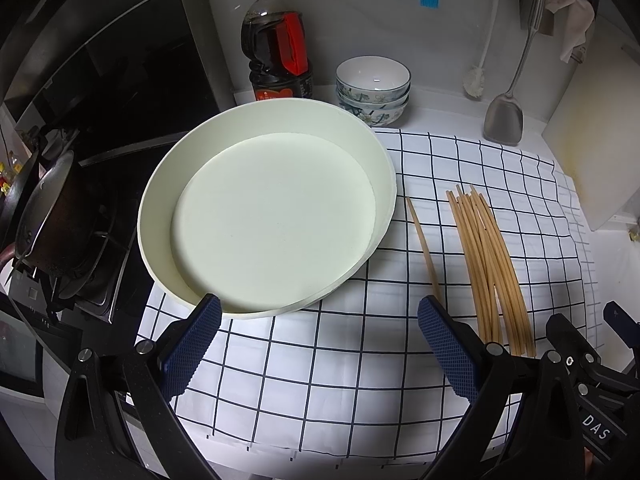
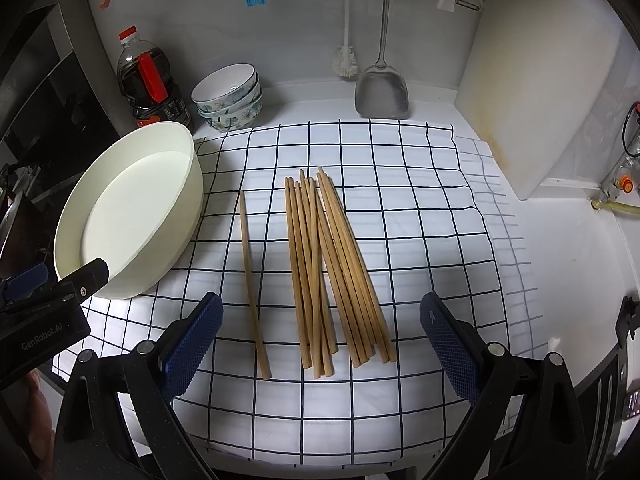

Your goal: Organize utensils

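While you hover over the table: both of your hand-held grippers are empty.
Left hand-held gripper: your jaws are spread wide, the left pad just at the near rim of the white round tray.
Right hand-held gripper: your jaws are spread wide, above the near ends of the chopsticks, touching none.
Chopstick bundle: loose pile lying on the checked cloth, tips crossing, right of the tray.
Single chopstick: lying alone on the cloth, between tray and bundle, apart from both.
Tray: on the cloth's left edge, beside the stove, nothing in it.
Behind: stacked bowls, dark sauce bottle, metal spatula.
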{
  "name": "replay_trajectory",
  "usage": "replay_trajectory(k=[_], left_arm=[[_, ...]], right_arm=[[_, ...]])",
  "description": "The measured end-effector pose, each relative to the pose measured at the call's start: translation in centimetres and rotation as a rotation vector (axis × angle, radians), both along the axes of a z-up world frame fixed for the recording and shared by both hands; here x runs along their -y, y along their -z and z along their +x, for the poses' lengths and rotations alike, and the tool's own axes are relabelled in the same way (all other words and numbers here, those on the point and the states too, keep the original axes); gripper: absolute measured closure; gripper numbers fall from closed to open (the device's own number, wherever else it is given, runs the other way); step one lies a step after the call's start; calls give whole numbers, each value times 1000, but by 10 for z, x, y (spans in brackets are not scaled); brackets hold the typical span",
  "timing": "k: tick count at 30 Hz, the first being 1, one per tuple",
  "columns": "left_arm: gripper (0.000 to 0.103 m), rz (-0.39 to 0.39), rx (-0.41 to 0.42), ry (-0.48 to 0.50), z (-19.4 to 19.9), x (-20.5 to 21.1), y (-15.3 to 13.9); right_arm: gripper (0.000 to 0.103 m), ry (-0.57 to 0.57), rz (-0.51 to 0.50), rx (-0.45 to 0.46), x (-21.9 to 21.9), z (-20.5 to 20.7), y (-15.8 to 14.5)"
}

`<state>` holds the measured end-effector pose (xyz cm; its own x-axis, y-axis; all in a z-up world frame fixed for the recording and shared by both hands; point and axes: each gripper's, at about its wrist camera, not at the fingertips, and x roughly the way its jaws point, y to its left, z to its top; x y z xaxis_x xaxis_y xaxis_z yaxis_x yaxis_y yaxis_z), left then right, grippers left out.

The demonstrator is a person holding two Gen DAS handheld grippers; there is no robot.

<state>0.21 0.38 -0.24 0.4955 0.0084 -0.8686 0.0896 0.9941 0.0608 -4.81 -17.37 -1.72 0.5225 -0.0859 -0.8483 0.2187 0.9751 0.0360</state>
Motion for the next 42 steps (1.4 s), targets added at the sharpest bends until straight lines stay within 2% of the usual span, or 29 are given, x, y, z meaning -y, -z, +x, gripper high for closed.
replay_trajectory(k=[27, 36, 42], left_arm=[[6, 0, -1, -1, -1, 0, 1], [6, -5, -19, 40, -13, 14, 19], [6, 3, -38, 86, -18, 36, 40]], right_arm=[[9, 5, 10, 0, 0, -4, 1], [9, 15, -4, 5, 22, -13, 17], [9, -7, -50, 15, 46, -18, 37]])
